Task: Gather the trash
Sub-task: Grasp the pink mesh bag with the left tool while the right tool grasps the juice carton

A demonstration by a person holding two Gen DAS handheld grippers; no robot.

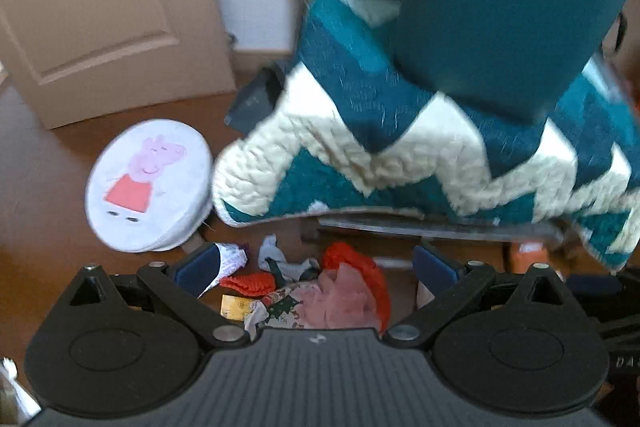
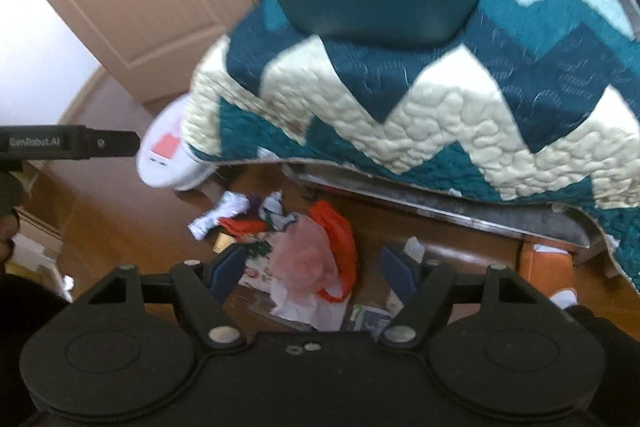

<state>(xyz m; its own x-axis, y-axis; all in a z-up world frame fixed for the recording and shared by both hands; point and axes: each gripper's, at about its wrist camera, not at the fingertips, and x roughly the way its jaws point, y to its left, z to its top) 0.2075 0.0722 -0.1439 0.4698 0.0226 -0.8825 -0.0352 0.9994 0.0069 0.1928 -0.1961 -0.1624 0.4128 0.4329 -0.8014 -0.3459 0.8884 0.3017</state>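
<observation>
The trash pile (image 2: 304, 247) was seen stretched from ten o'clock to four o'clock on the floor, partly hidden behind both grippers. The left gripper (image 1: 316, 267) and right gripper (image 2: 312, 267) were held spread, empty; blur obscured details.

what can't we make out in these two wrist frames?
- Teal bin: top cut off by the frame edge in both views, so its opening and contents are unseen; motion-blurred.
- Trash pile: near part hidden behind each claw's body; print on wrappers too blurred to read.
- Round stool: mostly covered by the quilt in the right view.
- Under the bed: dark.
- Left claw, right claw: open, empty.
</observation>
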